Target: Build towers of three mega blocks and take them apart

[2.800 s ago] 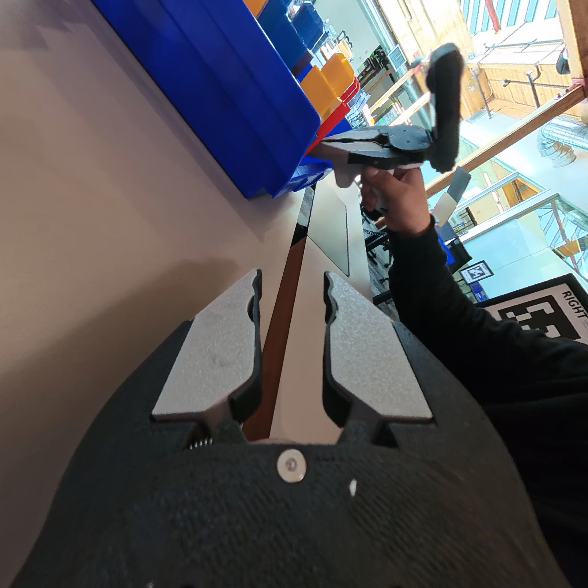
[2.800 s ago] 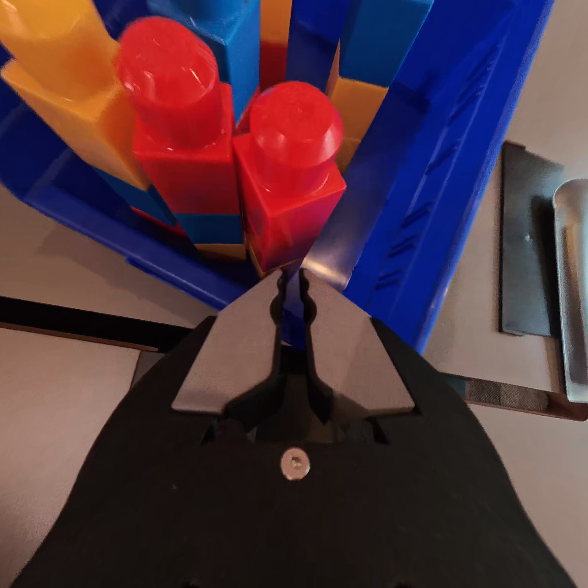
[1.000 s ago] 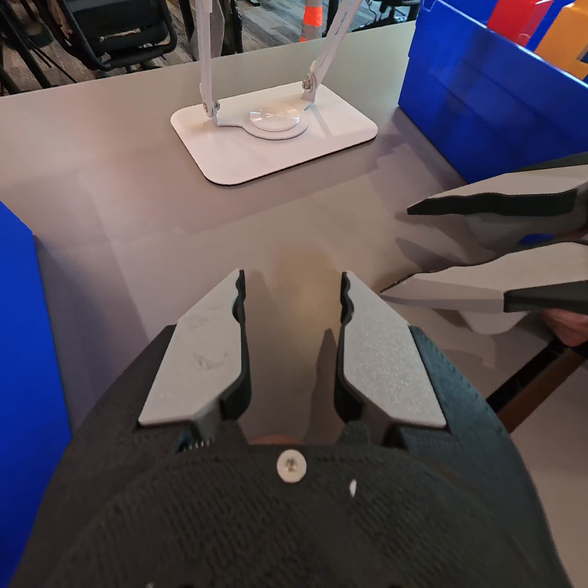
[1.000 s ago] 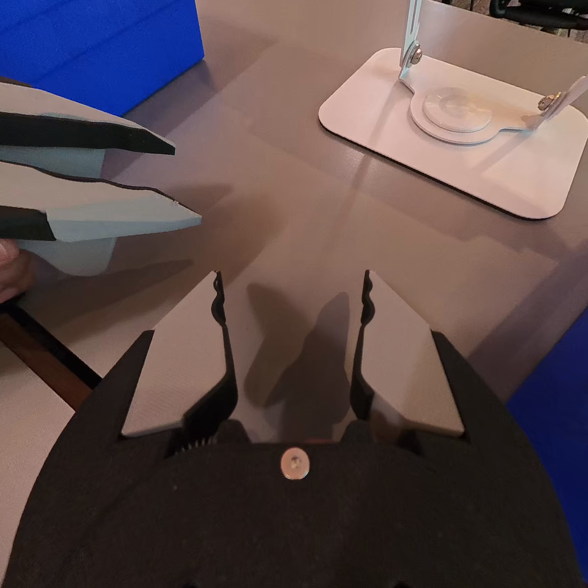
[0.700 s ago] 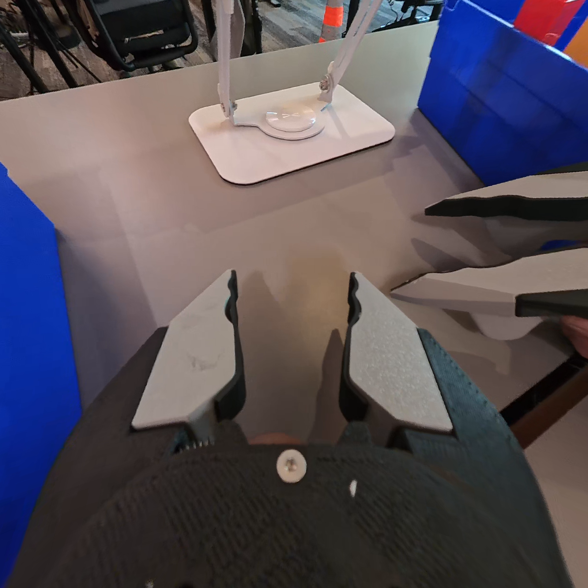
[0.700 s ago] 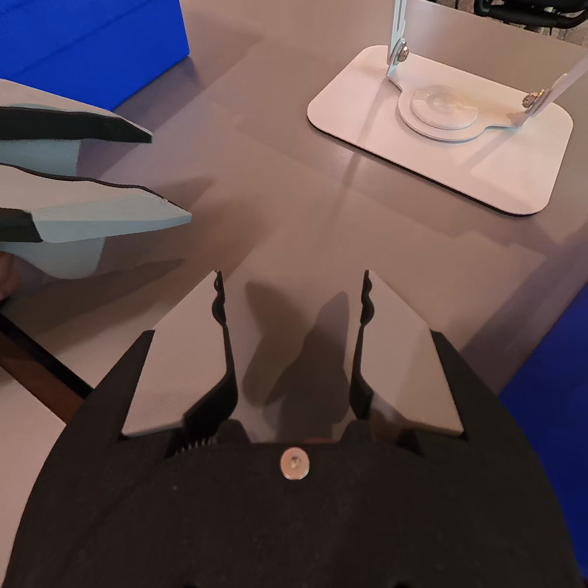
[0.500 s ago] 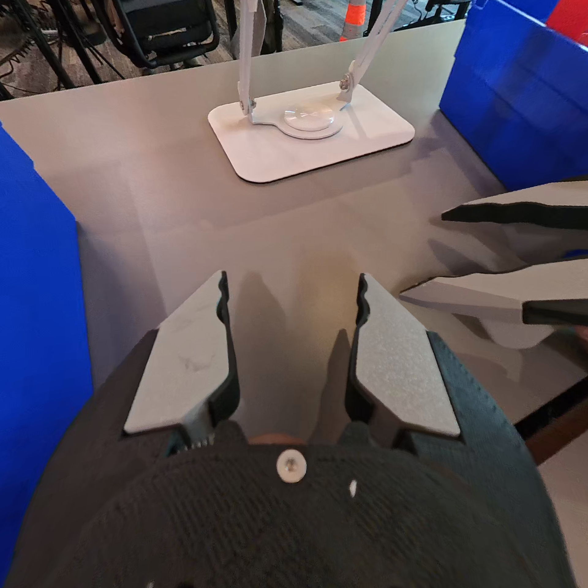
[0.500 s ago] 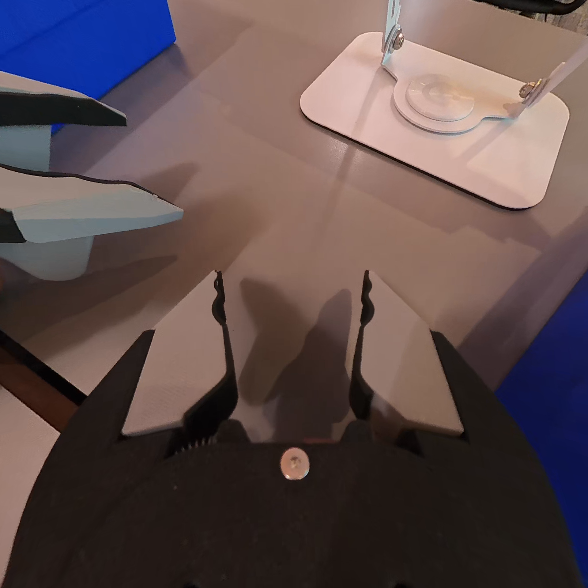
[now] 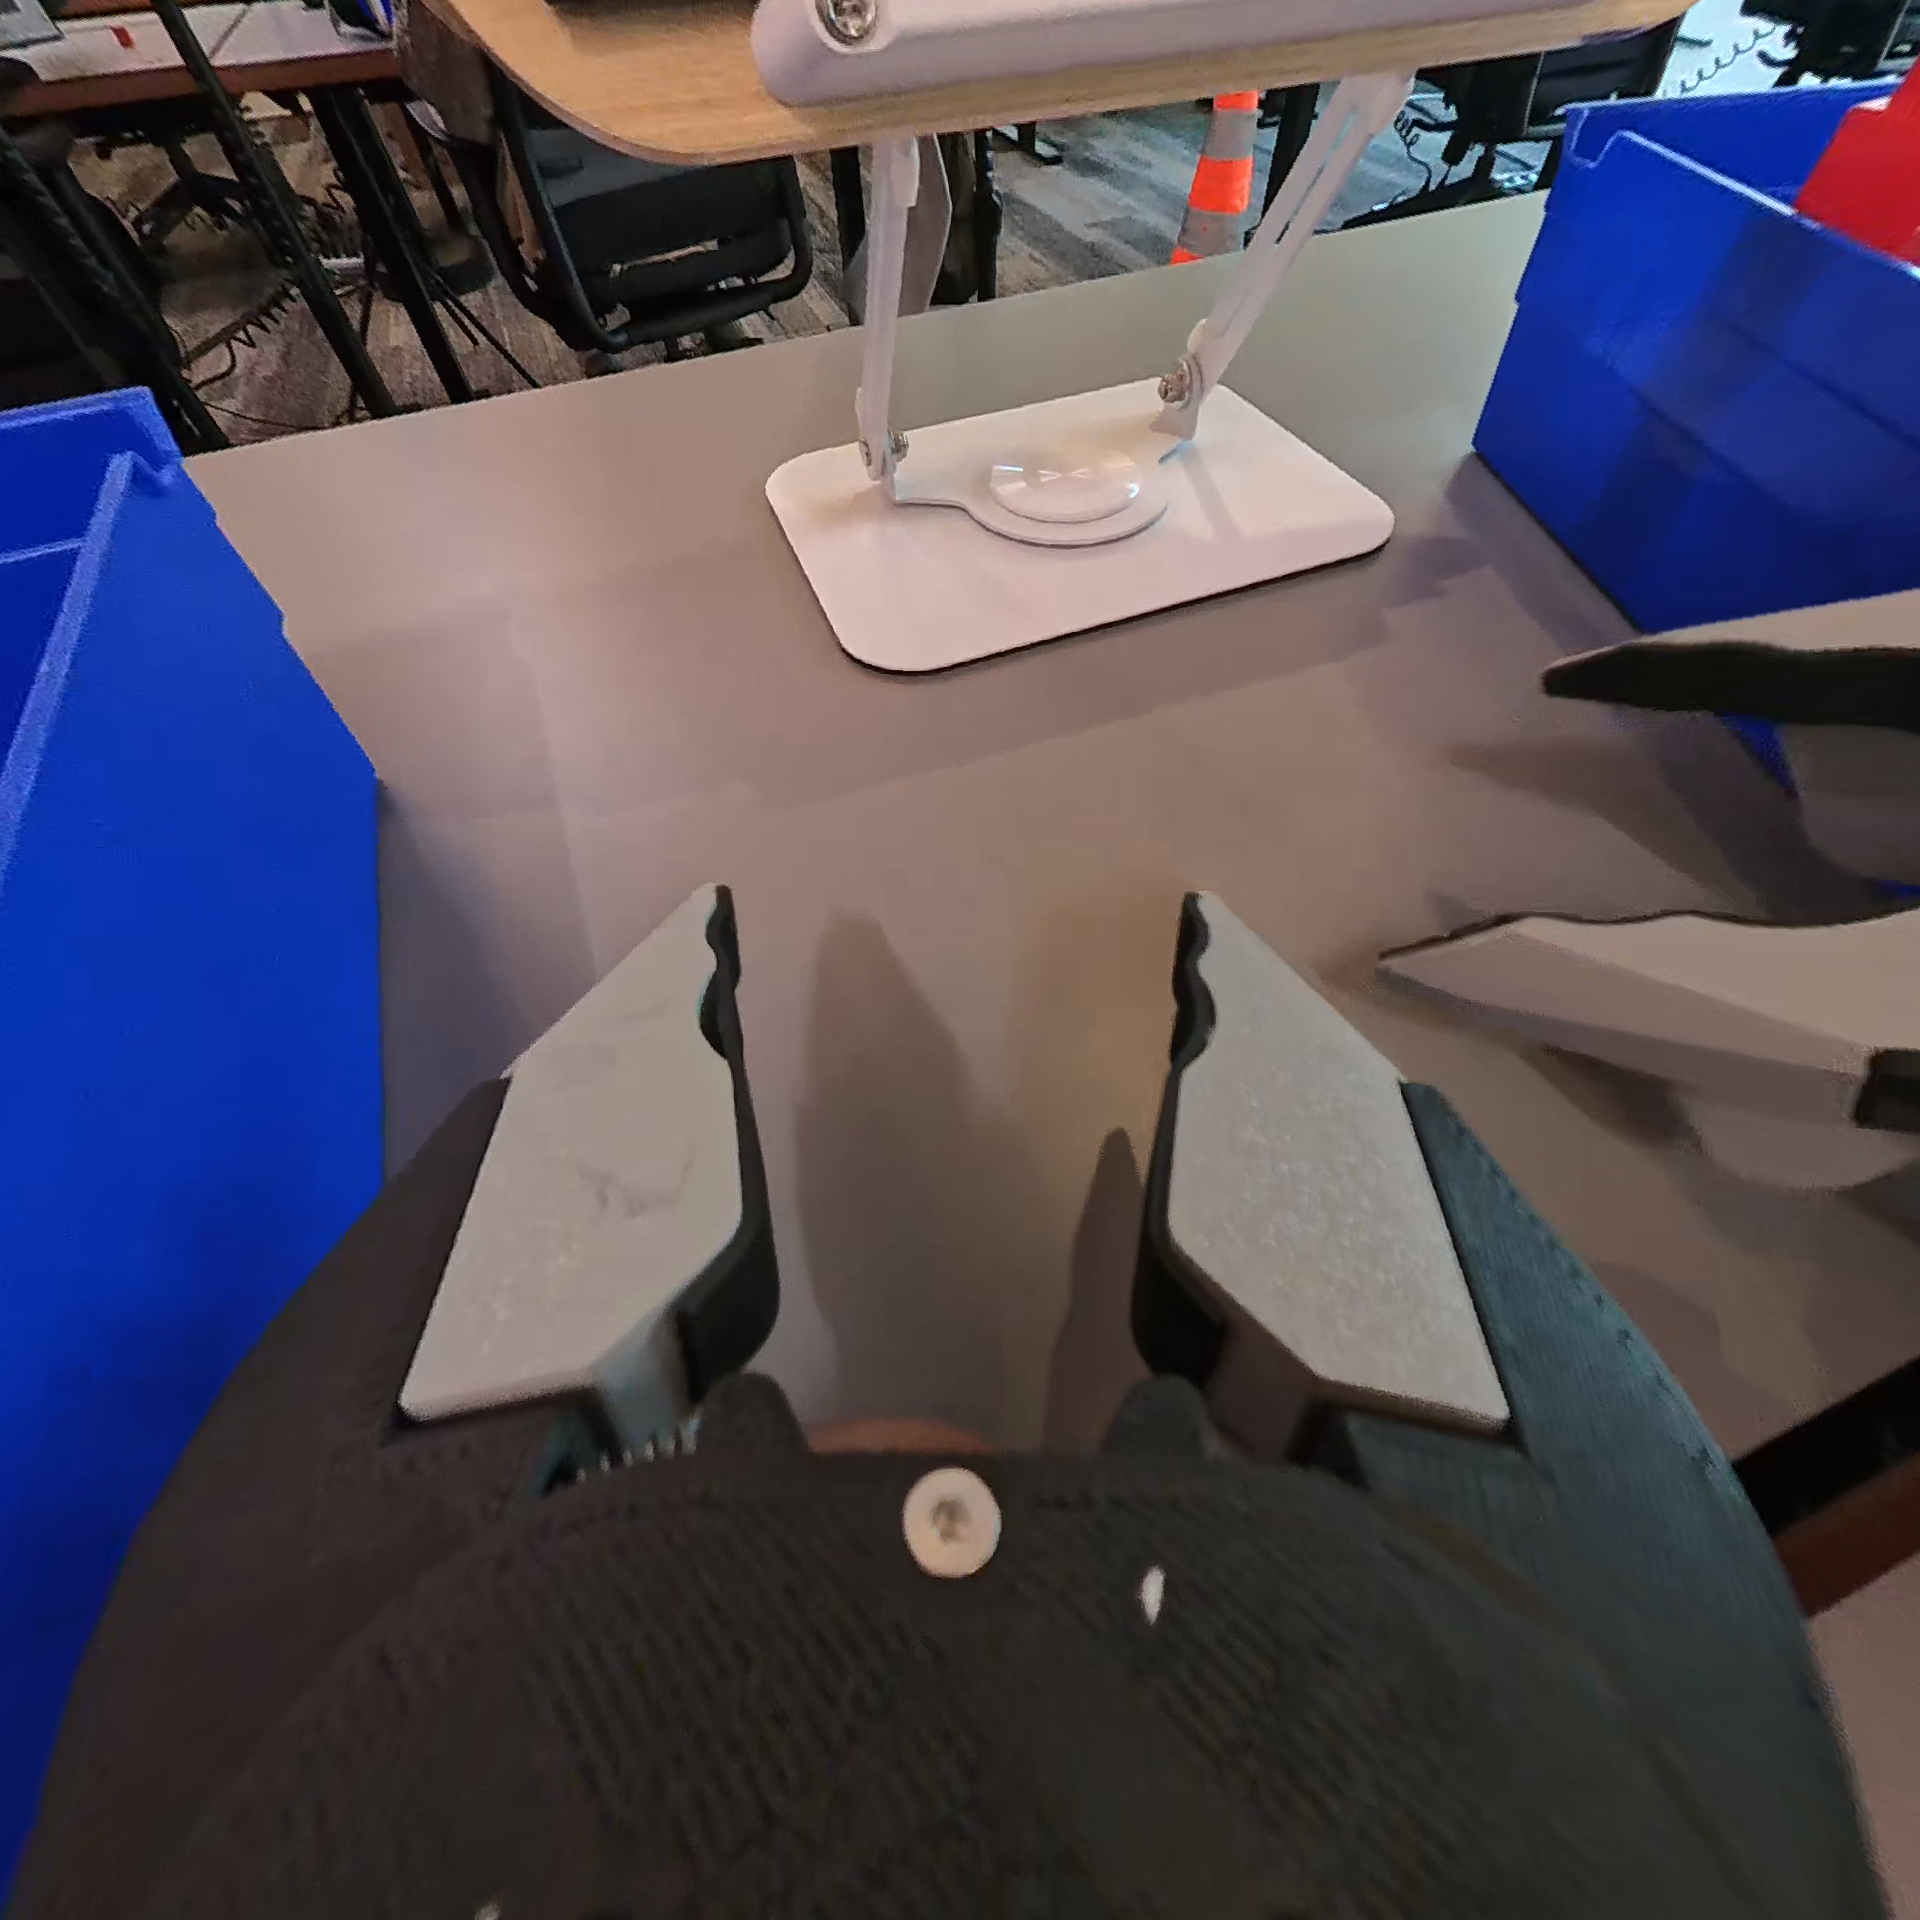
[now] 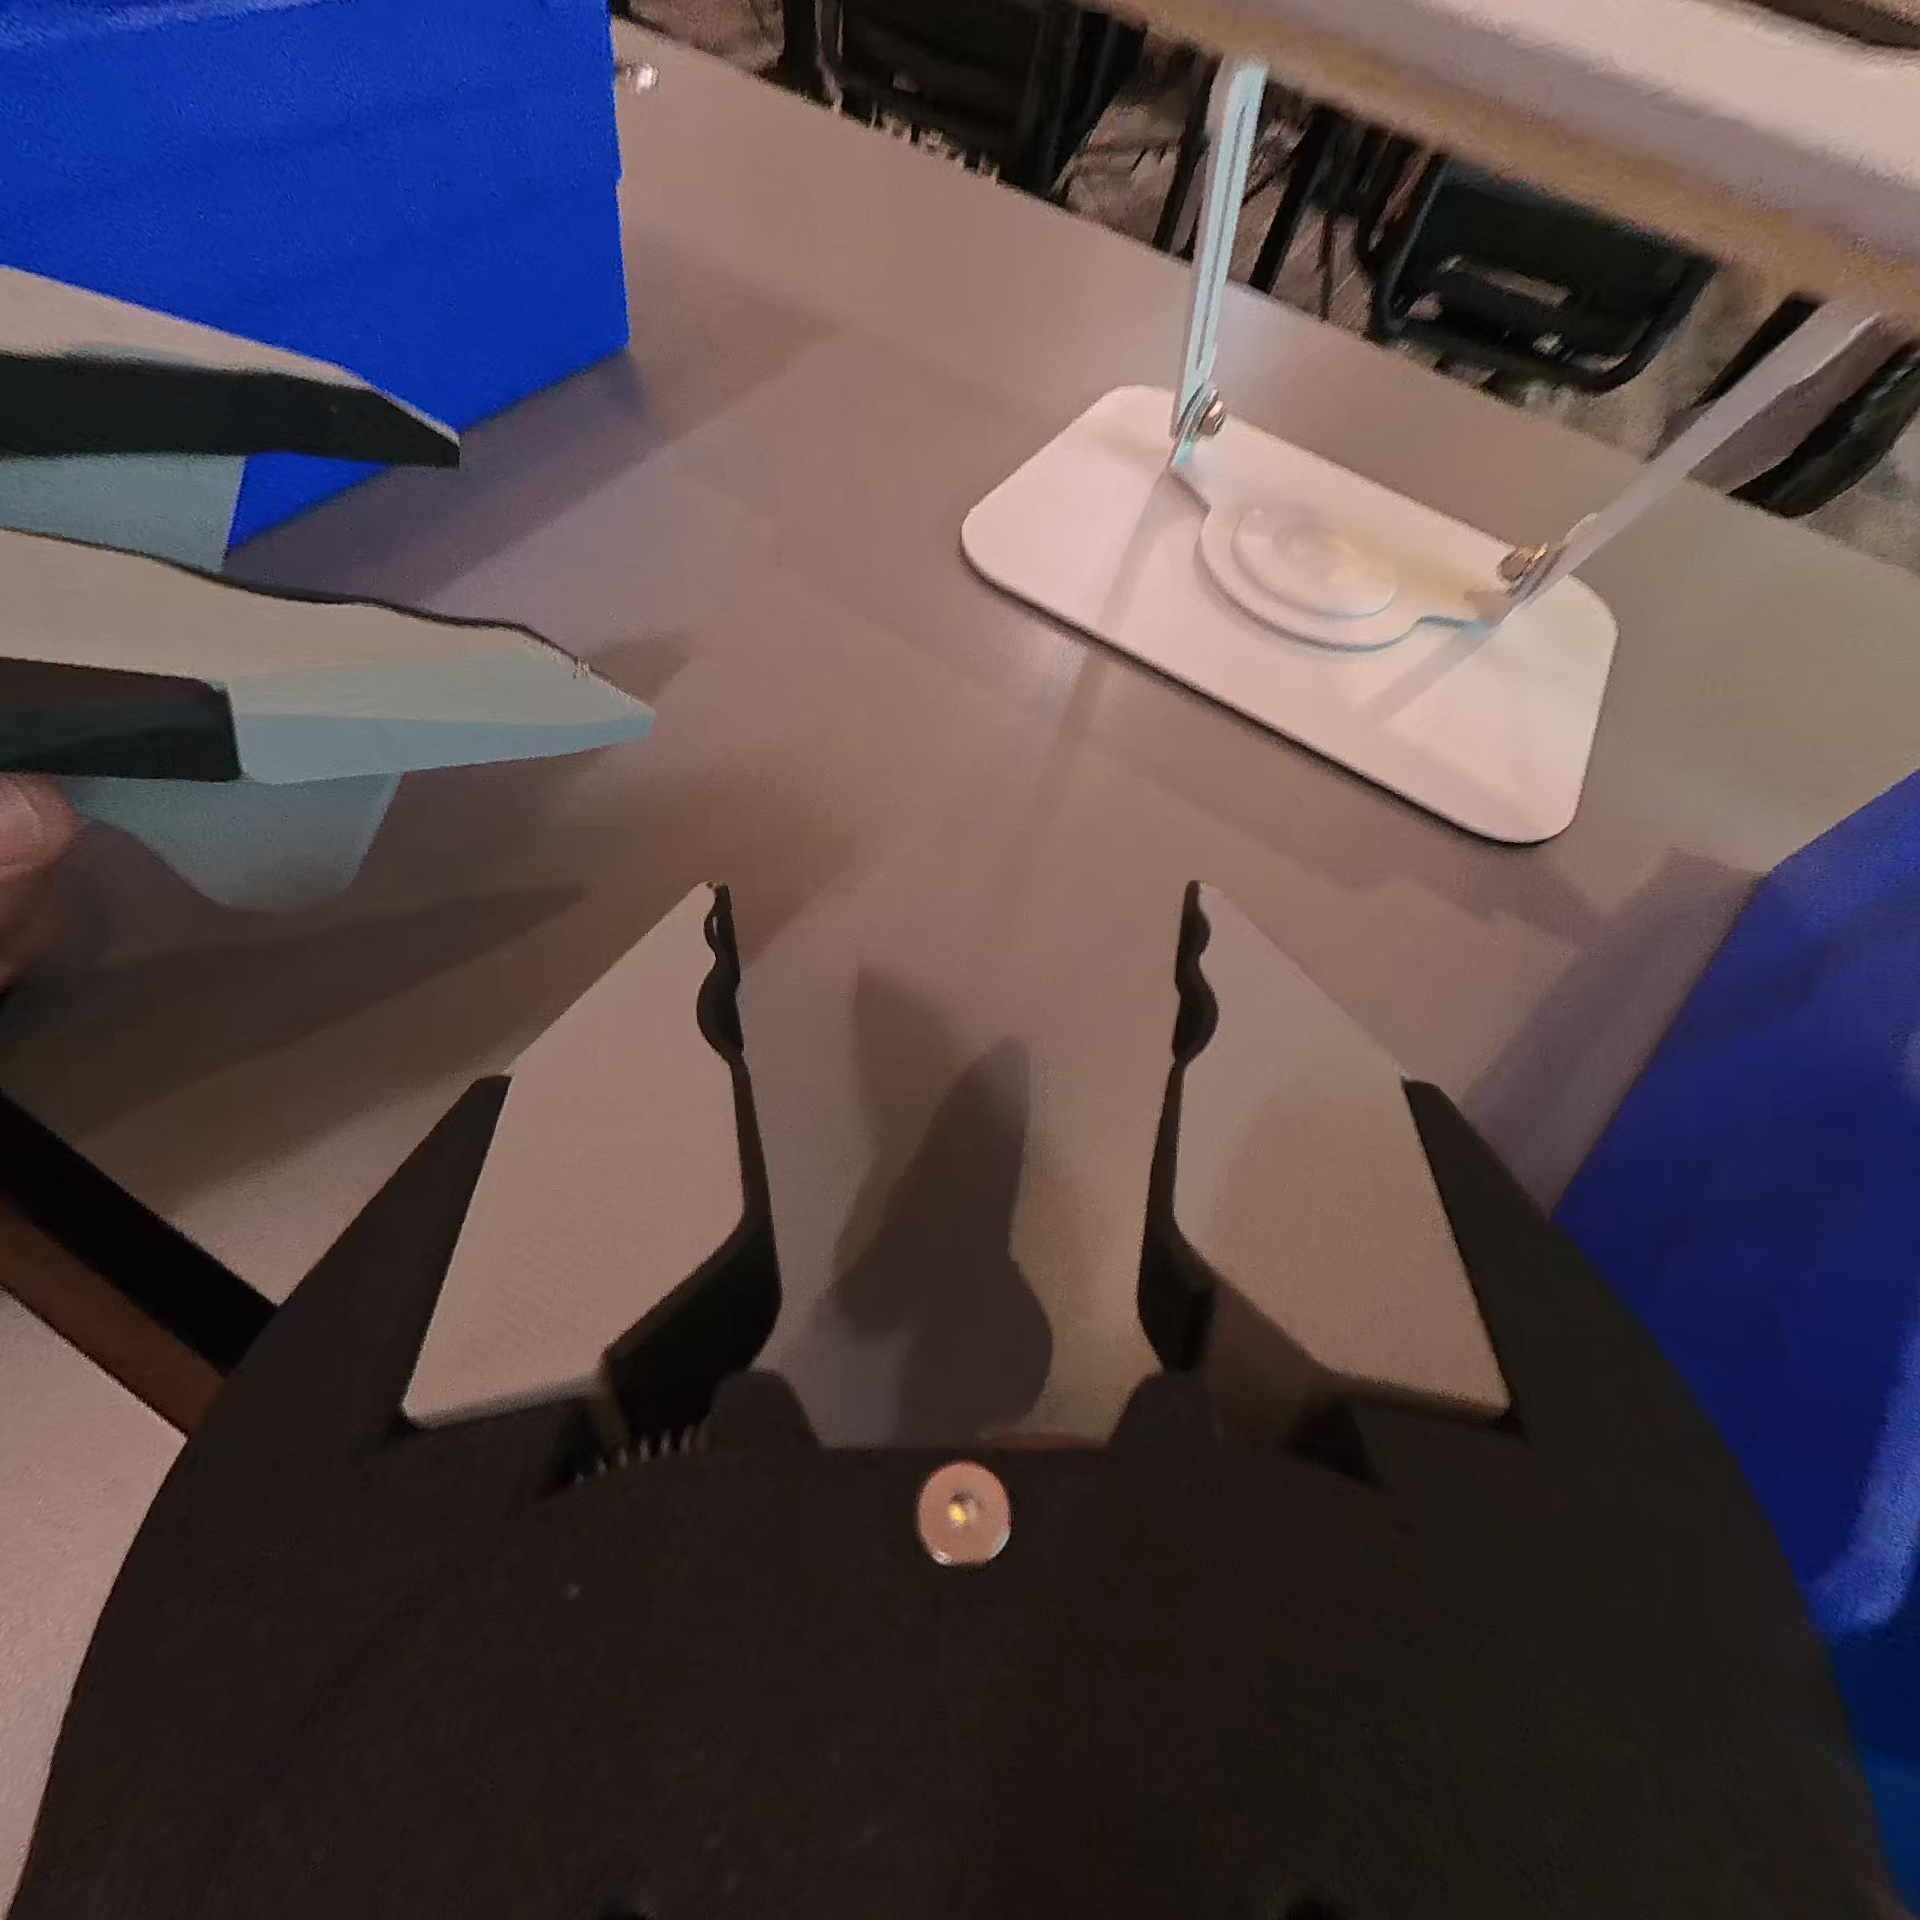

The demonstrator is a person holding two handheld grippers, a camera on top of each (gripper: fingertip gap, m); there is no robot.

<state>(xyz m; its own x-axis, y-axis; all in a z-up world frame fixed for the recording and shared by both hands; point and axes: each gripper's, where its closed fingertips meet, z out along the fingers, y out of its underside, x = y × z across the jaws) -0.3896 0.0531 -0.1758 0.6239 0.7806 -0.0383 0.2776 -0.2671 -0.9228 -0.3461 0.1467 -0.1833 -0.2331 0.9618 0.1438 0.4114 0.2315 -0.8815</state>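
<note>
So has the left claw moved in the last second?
Yes. The left claw has pulled back from the white stand base and shifted left toward the blue bin; its jaws opened wider.

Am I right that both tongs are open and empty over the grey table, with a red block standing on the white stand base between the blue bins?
Not quite: the white stand base carries no block, as the left wrist view shows. The rest holds: the left tongs and right tongs are open and empty over the grey table, between the blue bins.
</note>
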